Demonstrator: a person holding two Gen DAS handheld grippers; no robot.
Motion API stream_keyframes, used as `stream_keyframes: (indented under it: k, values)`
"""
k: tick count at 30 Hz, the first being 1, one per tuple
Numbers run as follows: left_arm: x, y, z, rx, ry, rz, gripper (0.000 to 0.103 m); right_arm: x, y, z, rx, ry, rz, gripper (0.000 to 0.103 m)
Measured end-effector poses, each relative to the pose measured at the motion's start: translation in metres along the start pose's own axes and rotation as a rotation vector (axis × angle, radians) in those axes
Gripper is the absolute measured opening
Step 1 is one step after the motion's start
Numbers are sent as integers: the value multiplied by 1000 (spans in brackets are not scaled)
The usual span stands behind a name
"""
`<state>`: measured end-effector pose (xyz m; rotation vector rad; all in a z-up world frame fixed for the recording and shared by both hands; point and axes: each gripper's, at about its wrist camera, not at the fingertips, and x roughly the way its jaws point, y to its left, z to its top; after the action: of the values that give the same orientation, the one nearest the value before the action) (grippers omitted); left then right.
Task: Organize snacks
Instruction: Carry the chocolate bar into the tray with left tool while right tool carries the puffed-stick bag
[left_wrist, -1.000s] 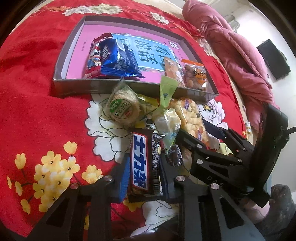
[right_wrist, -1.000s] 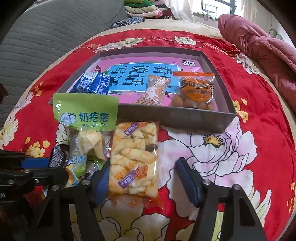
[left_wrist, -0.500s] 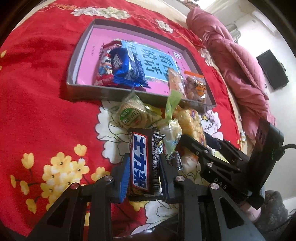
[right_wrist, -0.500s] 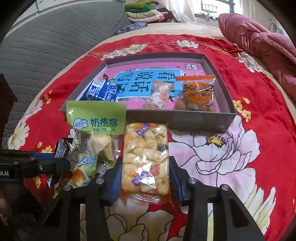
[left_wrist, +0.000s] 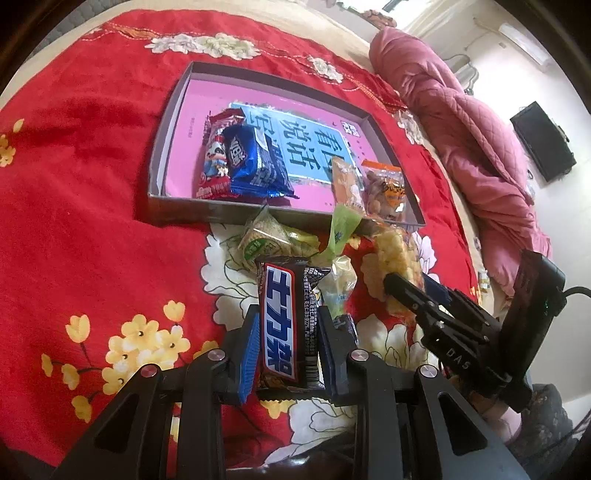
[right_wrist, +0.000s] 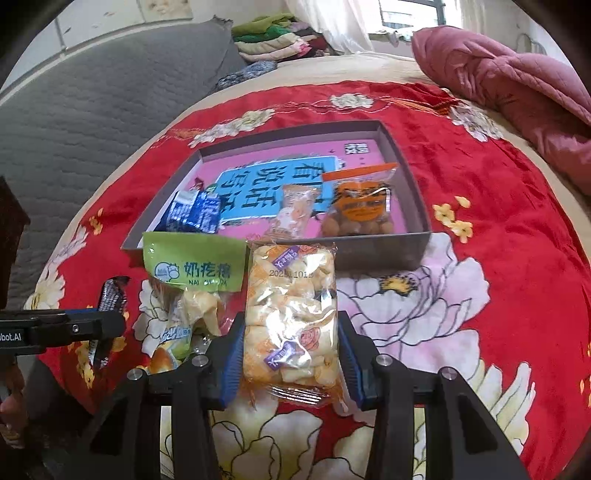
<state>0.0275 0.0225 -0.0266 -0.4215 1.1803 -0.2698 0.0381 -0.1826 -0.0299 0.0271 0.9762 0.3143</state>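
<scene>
My left gripper (left_wrist: 286, 332) is shut on a dark chocolate bar (left_wrist: 282, 317) and holds it above the red floral cloth, short of the grey box (left_wrist: 162, 147). My right gripper (right_wrist: 291, 354) is shut on a clear bag of yellow puffed snacks (right_wrist: 291, 306), lifted in front of the box's (right_wrist: 384, 254) near wall. The box holds a blue packet (left_wrist: 255, 162), a red packet (left_wrist: 214, 162), a small orange packet (right_wrist: 295, 212) and a bag of nuts (right_wrist: 358, 210). A green-topped bag (right_wrist: 192, 277) and a round cracker pack (left_wrist: 262, 243) lie outside the box.
A red floral cloth (left_wrist: 74, 184) covers the bed. A pink quilt (left_wrist: 472, 129) lies at the far right. A grey sofa back (right_wrist: 92, 110) and folded clothes (right_wrist: 277, 40) stand behind the bed. The right gripper shows in the left wrist view (left_wrist: 413, 291).
Both grippers have risen and pulled back with their snacks. The right gripper closed on the puffed snack bag and lifted it; the left kept its hold on the chocolate bar.
</scene>
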Motion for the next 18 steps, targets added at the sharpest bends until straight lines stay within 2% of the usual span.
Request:
stream_keyframes:
  k: [18]
  values:
    - [-17,0,7,6,-50,25,30,-16,1,7,-4,-73,-1,46]
